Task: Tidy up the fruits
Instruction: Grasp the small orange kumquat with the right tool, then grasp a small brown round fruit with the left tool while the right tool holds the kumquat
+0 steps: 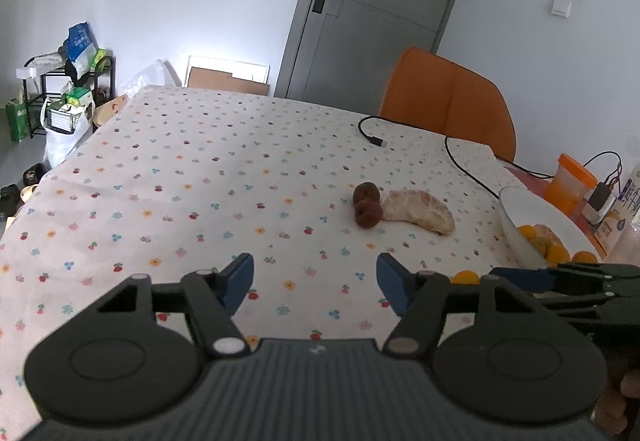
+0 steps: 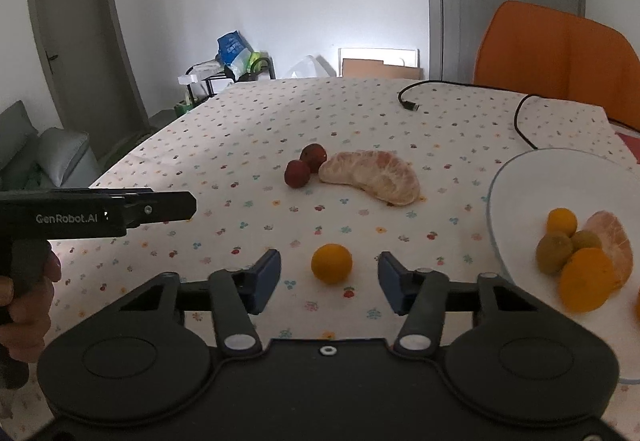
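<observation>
A small orange (image 2: 331,263) lies on the flowered tablecloth between the open fingers of my right gripper (image 2: 329,279), not gripped. Beyond it lie two dark red fruits (image 2: 305,165) and a peeled pomelo segment (image 2: 373,175). A white bowl (image 2: 516,177) at the right holds several oranges, green fruits and a peeled segment. My left gripper (image 1: 315,281) is open and empty above the cloth; the red fruits (image 1: 367,205) and segment (image 1: 418,210) lie ahead of it. The bowl (image 1: 532,209) and the small orange (image 1: 466,276) show at its right.
A black USB cable (image 2: 412,103) runs across the far right of the table. An orange chair (image 2: 552,49) stands behind it. An orange cup (image 1: 570,183), a charger and a carton stand by the bowl. The left gripper's body (image 2: 100,215) shows at the left.
</observation>
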`<state>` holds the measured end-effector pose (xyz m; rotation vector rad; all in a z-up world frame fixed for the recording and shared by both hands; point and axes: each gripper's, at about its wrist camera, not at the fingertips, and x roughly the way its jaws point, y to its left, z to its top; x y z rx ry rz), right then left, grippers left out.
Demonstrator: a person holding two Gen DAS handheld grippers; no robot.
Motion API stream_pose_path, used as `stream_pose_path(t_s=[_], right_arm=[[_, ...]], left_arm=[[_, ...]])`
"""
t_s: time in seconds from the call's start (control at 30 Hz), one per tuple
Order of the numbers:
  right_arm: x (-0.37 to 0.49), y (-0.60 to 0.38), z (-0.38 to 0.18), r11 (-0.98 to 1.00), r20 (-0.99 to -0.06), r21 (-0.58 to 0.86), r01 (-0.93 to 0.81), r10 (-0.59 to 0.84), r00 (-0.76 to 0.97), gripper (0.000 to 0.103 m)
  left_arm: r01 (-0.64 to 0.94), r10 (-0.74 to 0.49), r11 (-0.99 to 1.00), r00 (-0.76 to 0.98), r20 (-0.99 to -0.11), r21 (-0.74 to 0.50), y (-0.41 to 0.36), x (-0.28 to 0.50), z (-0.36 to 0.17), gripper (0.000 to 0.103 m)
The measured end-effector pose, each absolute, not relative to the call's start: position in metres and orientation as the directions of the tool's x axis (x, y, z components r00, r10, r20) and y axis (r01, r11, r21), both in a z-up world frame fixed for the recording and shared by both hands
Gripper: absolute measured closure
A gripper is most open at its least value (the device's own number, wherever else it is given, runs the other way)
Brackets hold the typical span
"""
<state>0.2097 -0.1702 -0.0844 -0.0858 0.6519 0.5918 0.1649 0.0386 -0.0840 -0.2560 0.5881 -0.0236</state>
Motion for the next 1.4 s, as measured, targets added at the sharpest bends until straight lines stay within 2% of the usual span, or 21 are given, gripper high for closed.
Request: stream_pose_path(t_s=[0.07, 0.3, 0.4, 0.67, 1.03, 1.4], right_arm=[[0.212, -0.168, -0.087, 0.831, -0.602, 0.108, -0.545, 0.491, 0.63, 0.063], [0.219, -0.167, -0.091, 0.823, -0.604, 0.122, -0.555, 0.505, 0.616, 0.071], [0.223, -0.168, -0.093, 0.825, -0.604, 0.126, -0.552, 0.505, 0.617, 0.08], [0.23, -0.184, -0.084, 0.838, -0.57, 0.159, -0.522, 0.51, 0.644, 0.08], [0.239, -0.204, -0.076, 0.85, -0.554, 0.173, -0.498, 0.502, 0.664, 0.08], [0.245, -0.222, -0.067, 0.866, -0.549, 0.16, -0.474, 0.477, 0.686, 0.08]], left_arm=[[-0.051, -0.096, 0.968, 0.831, -0.547, -0.247, 0.038, 0.167, -0.085, 0.039], [-0.043, -0.101, 0.97, 0.823, -0.559, -0.238, 0.03, 0.177, -0.088, 0.041], [-0.038, -0.104, 0.971, 0.82, -0.563, -0.234, 0.026, 0.182, -0.089, 0.044], [-0.023, -0.115, 0.973, 0.817, -0.565, -0.231, 0.015, 0.197, -0.089, 0.057], [-0.003, -0.128, 0.975, 0.813, -0.567, -0.223, -0.002, 0.224, -0.089, 0.064], [-0.01, -0.105, 0.981, 0.809, -0.579, -0.193, -0.02, 0.257, -0.101, 0.066]])
